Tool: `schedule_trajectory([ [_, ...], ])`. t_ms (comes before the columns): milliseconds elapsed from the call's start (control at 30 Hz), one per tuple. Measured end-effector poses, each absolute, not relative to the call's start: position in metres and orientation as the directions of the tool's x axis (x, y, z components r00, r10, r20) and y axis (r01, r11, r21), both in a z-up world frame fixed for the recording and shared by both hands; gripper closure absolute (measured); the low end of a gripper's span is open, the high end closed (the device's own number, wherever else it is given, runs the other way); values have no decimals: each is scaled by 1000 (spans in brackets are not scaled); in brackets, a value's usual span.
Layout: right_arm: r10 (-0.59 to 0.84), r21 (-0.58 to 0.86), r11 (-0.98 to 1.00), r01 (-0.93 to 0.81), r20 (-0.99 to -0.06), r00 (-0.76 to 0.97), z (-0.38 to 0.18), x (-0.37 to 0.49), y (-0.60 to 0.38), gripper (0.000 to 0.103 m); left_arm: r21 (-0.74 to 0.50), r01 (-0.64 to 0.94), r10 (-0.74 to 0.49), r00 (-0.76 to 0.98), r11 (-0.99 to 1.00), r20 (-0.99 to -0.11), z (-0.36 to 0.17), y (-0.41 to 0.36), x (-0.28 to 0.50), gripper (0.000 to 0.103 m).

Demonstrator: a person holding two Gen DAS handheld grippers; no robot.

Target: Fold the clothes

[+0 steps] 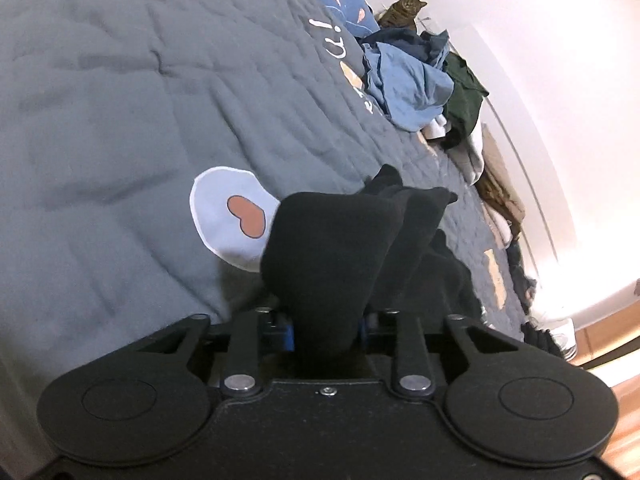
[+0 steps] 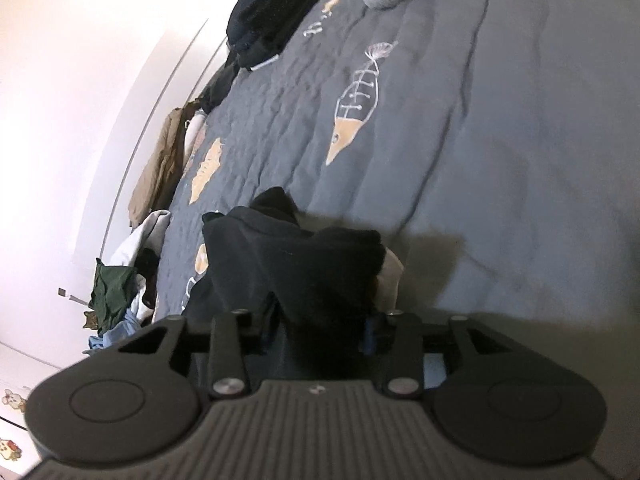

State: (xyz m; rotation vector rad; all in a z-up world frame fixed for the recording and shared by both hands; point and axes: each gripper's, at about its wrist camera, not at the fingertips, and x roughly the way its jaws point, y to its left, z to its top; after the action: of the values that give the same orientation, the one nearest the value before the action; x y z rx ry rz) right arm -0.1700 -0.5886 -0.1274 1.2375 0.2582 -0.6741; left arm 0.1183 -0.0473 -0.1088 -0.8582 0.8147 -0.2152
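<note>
Above the grey quilt [image 1: 100, 100], the left gripper [image 1: 326, 328] and right gripper [image 2: 324, 328] each stand clamped on bunched black garment [image 1: 332, 240], lifted, not yet folded flat. Beyond it, the heap of clothes [image 1: 412, 80] lies crumpled, so folding remains.

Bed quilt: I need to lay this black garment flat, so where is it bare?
The grey quilt lies bare between the heart patch and the clothes pile; in the right view, beside the fish-skeleton print too. The wall-side edge is crowded with clothes and a cat.
</note>
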Motion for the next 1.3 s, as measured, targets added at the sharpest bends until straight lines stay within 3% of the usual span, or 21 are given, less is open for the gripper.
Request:
schedule_trajectory([
  [267,-289,828,123,547,-498,818,-115,-192,-572,87,-772,-87,-504,711,629,-490,-90,-31,111,88],
  [500,-241,815,210,539,-492,837,-87,-213,-538,87,-724,-33,-504,696,689,-511,-60,6,90,88],
  [600,-237,739,280,613,-565,790,-89,-212,-523,86,-692,-55,-491,664,720,-564,-66,14,89,88],
  [700,-246,622,333,709,-668,702,-102,-203,-513,80,-669,-77,-476,643,740,-600,-75,13,91,82],
  [733,-251,608,337,719,-678,691,-103,-203,-513,78,-663,-79,-471,641,745,-606,-77,12,91,76],
  [800,-264,587,345,733,-689,675,-99,-203,-515,63,-651,-84,-462,636,754,-618,-80,10,91,75],
  [1000,-353,516,411,752,-671,653,-79,-221,-502,59,-612,-87,-435,625,786,-648,-87,4,92,71],
  [1167,-409,404,513,757,-660,629,-61,-221,-487,55,-582,-55,-425,627,811,-652,-84,1,85,55],
  [1300,-438,351,578,737,-628,643,-55,-227,-469,50,-553,-40,-412,622,832,-666,-85,-5,80,50],
])
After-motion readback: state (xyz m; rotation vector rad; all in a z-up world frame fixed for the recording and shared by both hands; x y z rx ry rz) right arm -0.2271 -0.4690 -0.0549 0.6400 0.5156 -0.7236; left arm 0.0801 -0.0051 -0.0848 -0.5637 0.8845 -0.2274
